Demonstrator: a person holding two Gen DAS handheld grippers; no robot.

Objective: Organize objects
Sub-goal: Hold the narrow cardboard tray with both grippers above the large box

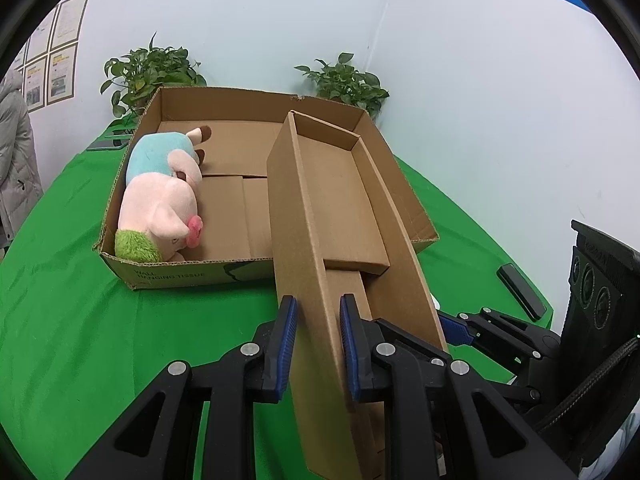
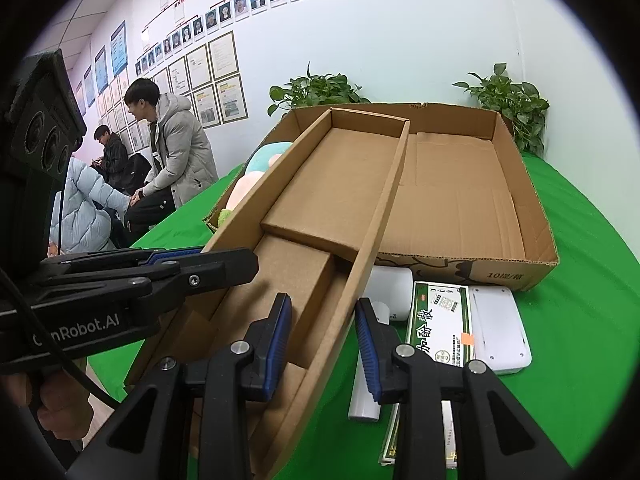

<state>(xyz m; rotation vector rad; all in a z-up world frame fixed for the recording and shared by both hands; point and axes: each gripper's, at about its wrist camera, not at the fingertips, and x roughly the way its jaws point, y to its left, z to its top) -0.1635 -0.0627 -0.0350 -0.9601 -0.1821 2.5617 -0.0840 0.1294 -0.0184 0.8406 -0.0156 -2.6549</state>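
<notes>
A long narrow cardboard box (image 1: 332, 200) slants with its far end over the right side of a wide, shallow cardboard box (image 1: 224, 108). My left gripper (image 1: 318, 344) is shut on the narrow box's left wall near its close end. My right gripper (image 2: 322, 340) is closed on the right wall of the narrow box (image 2: 340, 176). A pink plush pig (image 1: 160, 200) with a blue body and green cap lies along the wide box's left wall. The right gripper (image 1: 450, 328) also shows at the narrow box's far side in the left wrist view.
On the green tablecloth (image 2: 580, 280) in front of the wide box (image 2: 460, 200) lie a green-and-white medicine carton (image 2: 436, 320), a flat white device (image 2: 500, 328) and a white tube (image 2: 366, 392). A black phone (image 1: 520, 292) is at right. Potted plants stand behind; people sit at left (image 2: 172, 160).
</notes>
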